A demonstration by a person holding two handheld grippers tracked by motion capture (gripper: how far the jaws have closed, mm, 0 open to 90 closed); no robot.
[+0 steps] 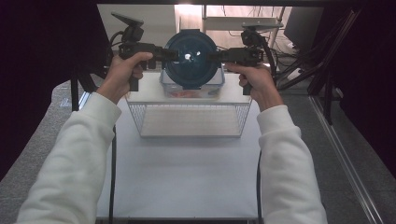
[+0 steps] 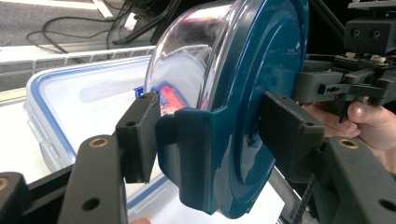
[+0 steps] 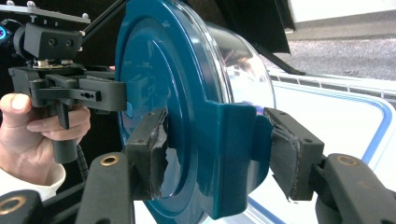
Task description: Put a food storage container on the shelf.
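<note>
Above the rectangular lidded box (image 1: 191,88) that sits on the white wire basket (image 1: 189,119), I have the round container (image 1: 191,58) held up on edge, its dark teal lid (image 3: 163,93) turned toward me and the clear bowl (image 2: 182,60) facing away. My left gripper (image 1: 170,54) is clamped on the locking tab (image 2: 196,154) at the container's left edge, one pad on the lid face and one on the bowl side. My right gripper (image 1: 212,57) pinches the opposite tab (image 3: 233,149) the same way — both sets of jaws are closed on the container, neither loose.

I judge this thing rigid and fairly light, but the clear wall looks glossy and slippery, and something red (image 2: 170,98) shows inside that could shift as it tilts. The tabs are the sensible hold: they give flat, thick plastic for the pads, whereas the curved bowl would squirt out. The risk — a tab is a hinge, so pulling outward might unlatch the lid rather than carry the load. The right gripper's pads (image 3: 156,149) look worn, so I'd trust that side less.
</note>
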